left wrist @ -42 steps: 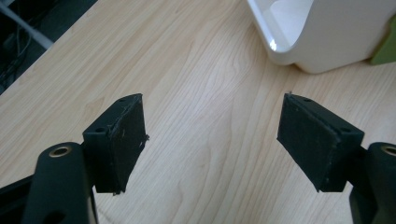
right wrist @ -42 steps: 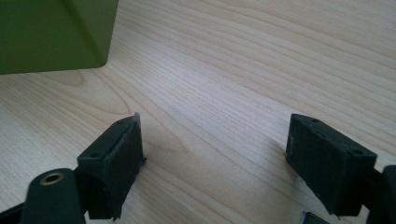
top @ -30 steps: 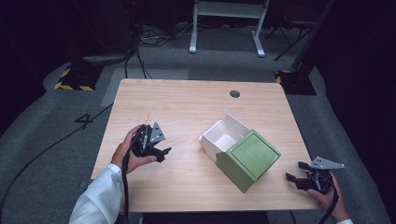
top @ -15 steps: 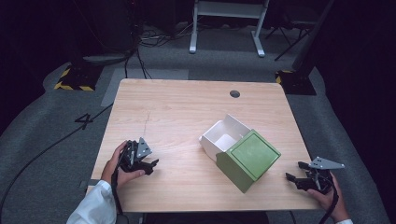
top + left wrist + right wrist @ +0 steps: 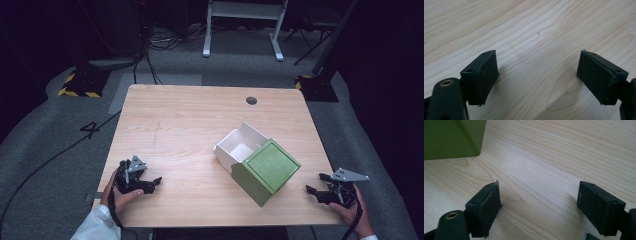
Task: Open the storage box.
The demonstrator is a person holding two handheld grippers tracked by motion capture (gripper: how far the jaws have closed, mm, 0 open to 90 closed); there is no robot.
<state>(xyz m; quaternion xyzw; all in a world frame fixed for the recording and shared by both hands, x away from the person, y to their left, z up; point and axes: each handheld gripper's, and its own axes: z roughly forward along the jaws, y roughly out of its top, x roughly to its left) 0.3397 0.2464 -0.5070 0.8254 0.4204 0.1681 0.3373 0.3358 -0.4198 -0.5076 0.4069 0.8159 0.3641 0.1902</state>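
Here one green-lidded white box (image 5: 257,162) stands on the table (image 5: 190,120) between two grippers, left gripper (image 5: 150,183) and right gripper (image 5: 315,184), both with jaws wide, holding nothing.

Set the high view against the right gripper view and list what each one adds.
High view: the white inner tray sliding out of the green box, the left gripper, the round hole in the table, the floor beyond. Right gripper view: the right gripper up close, jaws wide apart with nothing but bare wood between them. Shared: the wooden table, the green box, and the right gripper.
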